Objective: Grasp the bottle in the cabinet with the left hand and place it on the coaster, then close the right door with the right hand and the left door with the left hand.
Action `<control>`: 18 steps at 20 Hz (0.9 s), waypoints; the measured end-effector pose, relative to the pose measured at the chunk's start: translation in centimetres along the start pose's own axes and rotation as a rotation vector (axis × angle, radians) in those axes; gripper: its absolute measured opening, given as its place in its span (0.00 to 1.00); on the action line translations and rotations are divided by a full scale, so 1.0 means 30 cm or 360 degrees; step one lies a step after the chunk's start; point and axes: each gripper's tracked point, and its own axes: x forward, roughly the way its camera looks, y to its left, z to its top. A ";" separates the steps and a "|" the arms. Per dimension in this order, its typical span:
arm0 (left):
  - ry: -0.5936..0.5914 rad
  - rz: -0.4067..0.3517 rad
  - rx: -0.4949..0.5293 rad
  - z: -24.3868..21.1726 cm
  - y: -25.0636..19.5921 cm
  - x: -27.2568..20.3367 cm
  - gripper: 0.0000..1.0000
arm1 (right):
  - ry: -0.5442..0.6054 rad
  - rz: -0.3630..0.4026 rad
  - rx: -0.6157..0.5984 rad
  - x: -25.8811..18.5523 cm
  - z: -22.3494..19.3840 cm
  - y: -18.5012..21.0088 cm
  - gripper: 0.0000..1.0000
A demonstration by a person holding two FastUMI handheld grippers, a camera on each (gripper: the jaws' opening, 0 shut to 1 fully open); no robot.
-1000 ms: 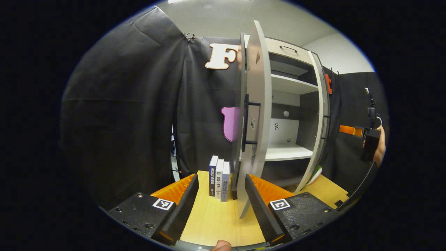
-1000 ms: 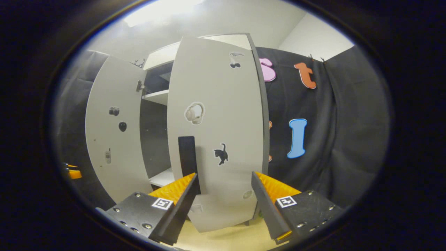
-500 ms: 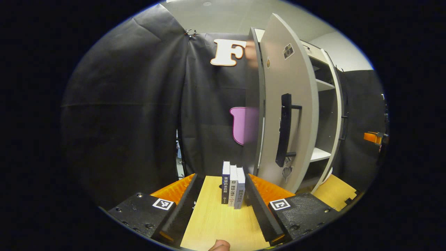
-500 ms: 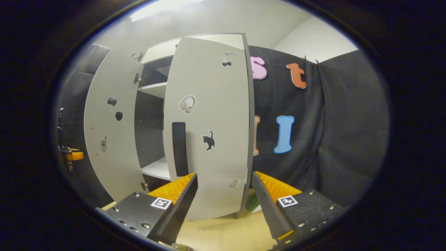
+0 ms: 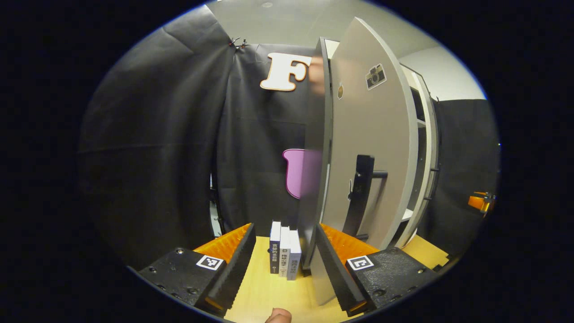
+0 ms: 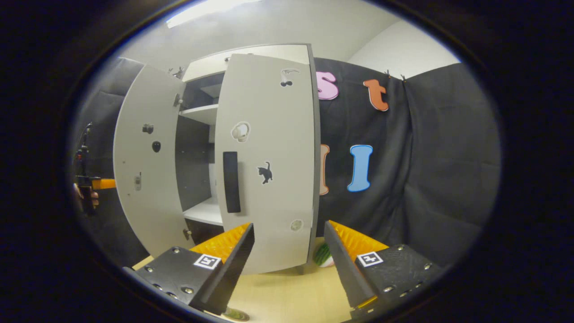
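- left gripper view: left gripper (image 5: 282,264) gapes, grasping nothing, right by the left door (image 5: 372,148), which stands ajar. it's a stiff, light panel on hinges; i'd push its face near the handle (image 5: 361,193). books (image 5: 284,253) stand on the table (image 5: 269,296).
- right gripper view: right gripper (image 6: 289,264) splayed, empty, before the right door (image 6: 269,157), which looks nearly closed.

even overhead light, ceiling strip (image 6: 210,8) blown out, left door (image 5: 367,148) leading edge motion-blurred, strong fisheye bending at rims, black cloth walls dim, centres sharp
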 end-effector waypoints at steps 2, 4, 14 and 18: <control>-0.0029 -0.0007 0.0022 0.032 -0.026 0.002 0.85 | 0.0014 0.0007 0.0003 -0.024 0.000 -0.007 0.98; -0.0029 -0.0057 0.0023 0.046 -0.084 0.004 0.85 | 0.0005 0.0013 0.0008 -0.046 0.008 -0.020 0.95; -0.0022 0.0118 0.0030 0.063 -0.086 0.007 0.80 | 0.0006 -0.0031 -0.0033 -0.068 0.010 -0.132 0.95; 0.0001 0.0103 -0.0022 0.053 -0.124 0.003 0.83 | 0.0010 -0.0006 -0.0062 -0.043 -0.003 -0.135 0.95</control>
